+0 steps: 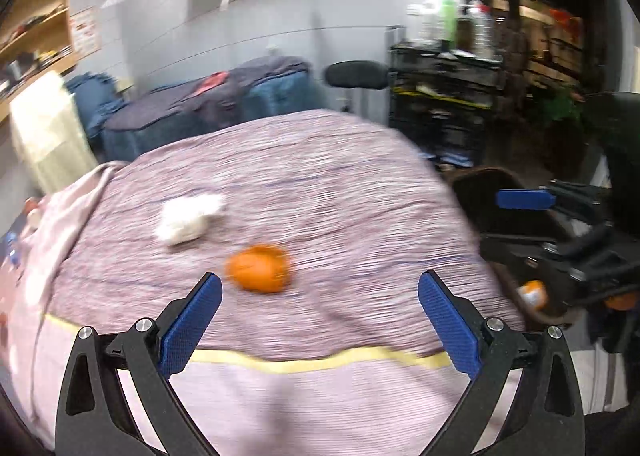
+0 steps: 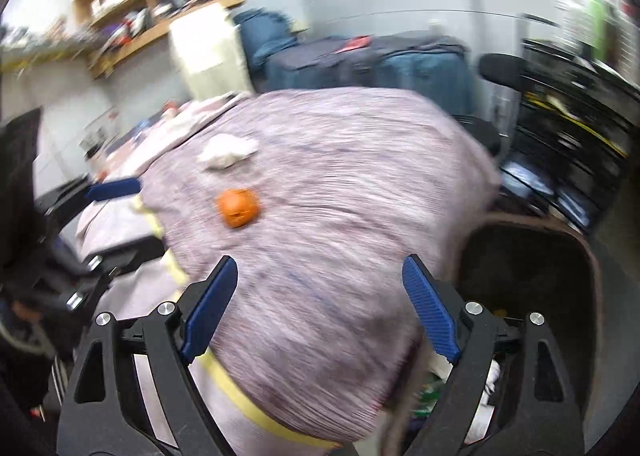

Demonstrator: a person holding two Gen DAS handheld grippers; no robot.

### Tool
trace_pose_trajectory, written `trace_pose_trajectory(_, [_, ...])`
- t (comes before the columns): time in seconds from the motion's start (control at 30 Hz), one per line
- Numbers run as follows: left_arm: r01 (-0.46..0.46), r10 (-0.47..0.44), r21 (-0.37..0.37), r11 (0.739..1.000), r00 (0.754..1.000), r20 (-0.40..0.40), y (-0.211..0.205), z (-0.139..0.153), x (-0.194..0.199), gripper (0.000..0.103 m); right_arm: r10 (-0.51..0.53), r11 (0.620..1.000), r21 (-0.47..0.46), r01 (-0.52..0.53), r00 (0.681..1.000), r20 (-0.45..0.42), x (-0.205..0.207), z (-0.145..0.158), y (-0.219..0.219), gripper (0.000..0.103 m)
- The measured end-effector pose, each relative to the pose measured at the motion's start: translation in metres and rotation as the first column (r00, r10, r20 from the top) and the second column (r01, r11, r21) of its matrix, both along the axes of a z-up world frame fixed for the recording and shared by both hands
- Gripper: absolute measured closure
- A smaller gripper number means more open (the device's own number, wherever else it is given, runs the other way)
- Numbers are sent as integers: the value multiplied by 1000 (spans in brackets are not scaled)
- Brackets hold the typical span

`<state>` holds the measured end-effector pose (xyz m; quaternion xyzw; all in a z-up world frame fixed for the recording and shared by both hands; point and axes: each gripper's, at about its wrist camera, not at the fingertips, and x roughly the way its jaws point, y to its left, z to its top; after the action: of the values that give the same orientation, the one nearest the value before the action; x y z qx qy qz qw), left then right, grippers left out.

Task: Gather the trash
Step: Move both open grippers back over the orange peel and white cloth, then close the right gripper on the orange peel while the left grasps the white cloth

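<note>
Table cover: a pink-and-purple streaked cloth [image 1: 320, 175] with a yellow stripe near its edge lay over the table and filled most of both wrist views; both pictures were blurred.
Bin: a dark open bin [image 2: 528, 264] stood just beside the table's edge, below and to the right of the right gripper; some litter showed inside it, too smeared to name.
White tissue: a crumpled white wad [image 1: 188, 217] lay on the cloth, farther from both grippers than the orange piece and near it, not touching.
Orange piece: a rounded orange scrap, probably peel [image 1: 260, 268], lay on the cloth just ahead of the left gripper's left fingertip, outside the gap; in the right wrist view it sat well ahead and left of that gripper's fingers.
Left gripper: the left gripper [image 1: 320, 284] was tilted down over the cloth, its blue-padded fingers spread wide with nothing between them.
Right gripper: the right gripper [image 2: 316, 268] was angled down over the table's near corner, fingers also wide apart and empty, the right one [image 2: 430, 312] over the bin's rim.
</note>
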<state>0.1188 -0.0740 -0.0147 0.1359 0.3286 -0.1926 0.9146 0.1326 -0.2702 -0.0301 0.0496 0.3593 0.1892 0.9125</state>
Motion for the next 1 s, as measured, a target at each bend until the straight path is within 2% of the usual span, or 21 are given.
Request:
trace_pose_trajectory(0.23, [-121, 121, 43, 992, 993, -7, 62, -2, 34, 6, 166, 984, -54, -170, 983, -78, 47, -1, 70, 19])
trace_pose_trajectory(0.37, [-161, 163, 58, 985, 986, -20, 86, -5, 52, 6, 223, 967, -97, -235, 967, -120, 71, -8, 106, 19])
trace_pose_trajectory(0.5, [-180, 183, 64, 982, 982, -48, 101, -10, 73, 6, 237, 951, -156, -266, 955, -180, 100, -21, 137, 19])
trace_pose_trajectory(0.77, [-177, 186, 83, 981, 977, -108, 109, -26, 116, 6, 248, 913, -251, -323, 925, -287, 148, -43, 164, 24])
trace_pose_trajectory(0.97, [-166, 177, 84, 983, 972, -153, 108, -36, 141, 6, 256, 889, -276, -366, 896, -362, 172, -64, 178, 34])
trace_pose_trajectory(1.0, [-162, 175, 88, 983, 972, -155, 107, -36, 143, 6, 260, 888, -269, -373, 889, -377, 176, -67, 179, 39])
